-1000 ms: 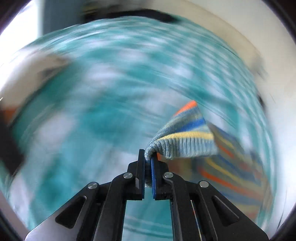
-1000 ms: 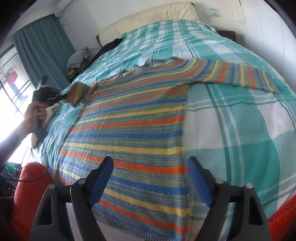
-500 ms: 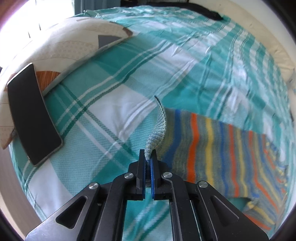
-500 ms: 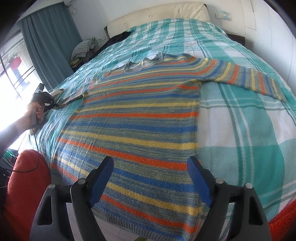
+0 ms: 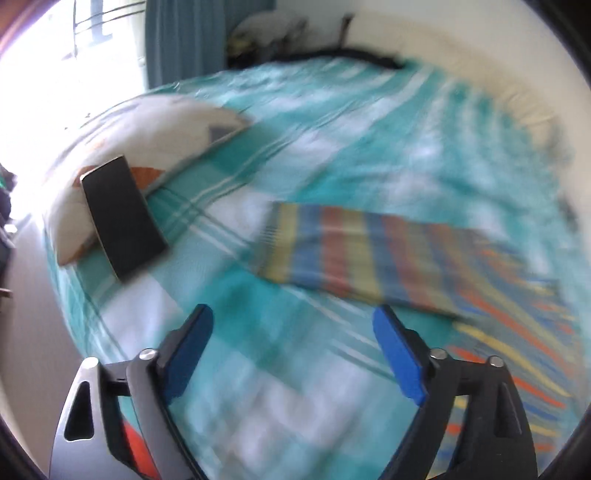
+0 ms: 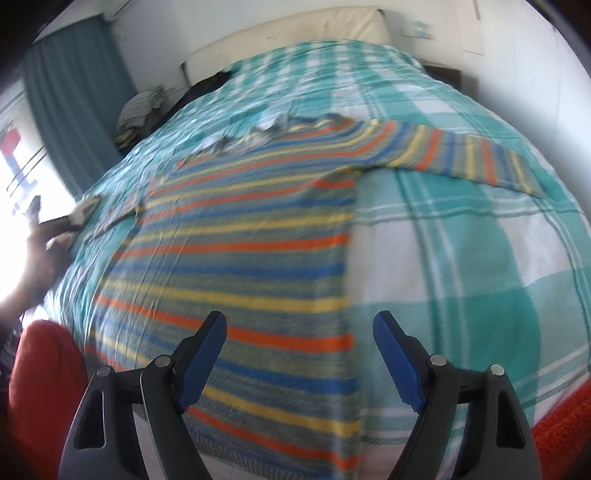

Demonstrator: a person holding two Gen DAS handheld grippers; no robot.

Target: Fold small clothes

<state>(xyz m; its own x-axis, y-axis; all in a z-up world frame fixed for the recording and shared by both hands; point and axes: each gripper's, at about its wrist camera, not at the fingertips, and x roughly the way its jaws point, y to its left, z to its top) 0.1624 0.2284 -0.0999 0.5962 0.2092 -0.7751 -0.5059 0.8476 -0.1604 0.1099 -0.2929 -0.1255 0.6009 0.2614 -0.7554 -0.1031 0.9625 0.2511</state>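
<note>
A striped sweater (image 6: 251, 258) in blue, yellow, orange and grey lies flat on the teal plaid bed cover (image 6: 461, 258), both sleeves spread out sideways. In the left wrist view its left sleeve (image 5: 369, 254) lies flat on the cover, ahead of my left gripper (image 5: 291, 350), which is open and empty above the bed. My right gripper (image 6: 299, 354) is open and empty, just above the sweater's hem at its right side edge. The left gripper (image 6: 55, 225) shows small at the far left of the right wrist view.
A patterned pillow (image 5: 155, 136) with a black flat slab (image 5: 122, 218) on it lies at the bed's left edge. A cream headboard (image 6: 295, 33), dark clothes (image 6: 207, 85) and a teal curtain (image 6: 77, 81) are at the far end. A red cushion (image 6: 40, 387) is at the near left.
My left gripper has let go of the sleeve cuff, opened wide and pulled back; the sleeve now lies flat. My right gripper has stayed open and shifted slightly over the hem.
</note>
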